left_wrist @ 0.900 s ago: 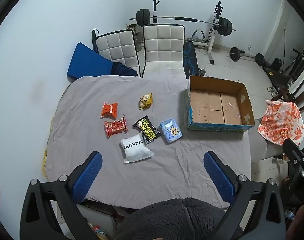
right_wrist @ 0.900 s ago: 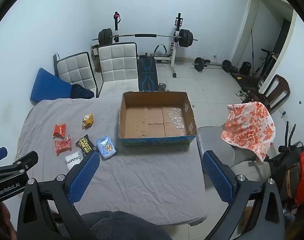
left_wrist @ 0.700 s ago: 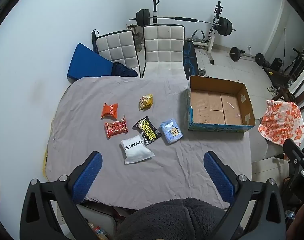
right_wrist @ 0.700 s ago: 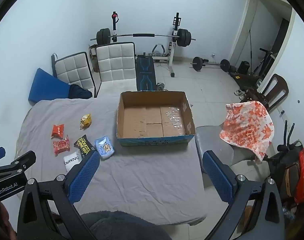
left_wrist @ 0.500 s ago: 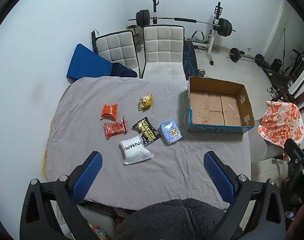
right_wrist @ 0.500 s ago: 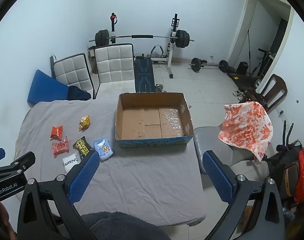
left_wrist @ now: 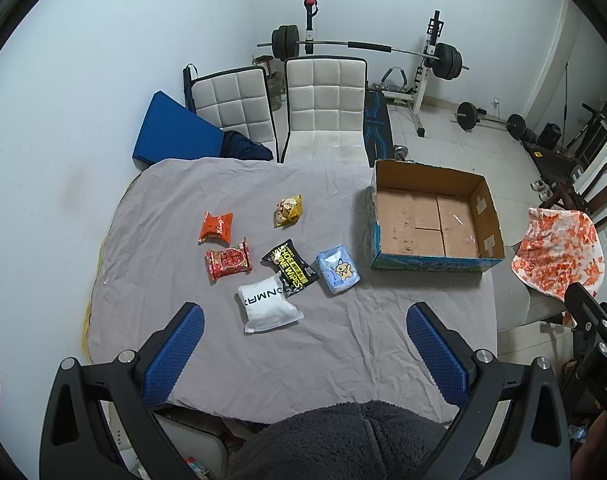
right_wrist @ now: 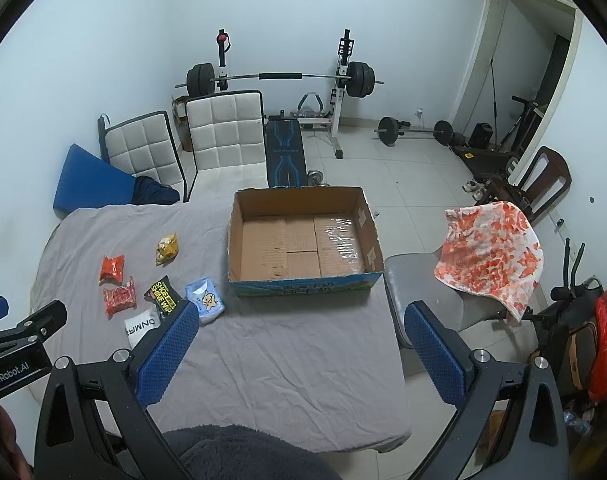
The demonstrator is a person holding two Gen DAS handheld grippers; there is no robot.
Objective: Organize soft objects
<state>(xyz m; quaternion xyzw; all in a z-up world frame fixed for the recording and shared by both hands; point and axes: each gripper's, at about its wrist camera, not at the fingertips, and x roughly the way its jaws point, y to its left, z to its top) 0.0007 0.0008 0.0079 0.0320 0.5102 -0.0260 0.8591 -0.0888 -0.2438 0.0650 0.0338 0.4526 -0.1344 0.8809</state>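
Observation:
Several soft packets lie on the grey-covered table (left_wrist: 231, 184): an orange packet (left_wrist: 216, 227), a red packet (left_wrist: 228, 264), a yellow packet (left_wrist: 288, 210), a black wipes packet (left_wrist: 295, 267), a white packet (left_wrist: 268, 308) and a light blue packet (left_wrist: 338, 273). An open, empty cardboard box (left_wrist: 434, 220) stands at the table's right side. My left gripper (left_wrist: 305, 350) is open and empty, high above the table's near edge. My right gripper (right_wrist: 299, 346) is open and empty, above the near edge in front of the box (right_wrist: 303, 240).
Two white chairs (left_wrist: 323, 108) stand behind the table, with a blue pad (left_wrist: 171, 132) by the wall. A grey chair with an orange-patterned cloth (right_wrist: 489, 248) stands right of the table. Weight bench and barbells (right_wrist: 283, 80) are at the back.
The right wrist view has shifted slightly, so the box and packets sit a little further left and lower in it. The left view has barely changed. Both grippers stay open.

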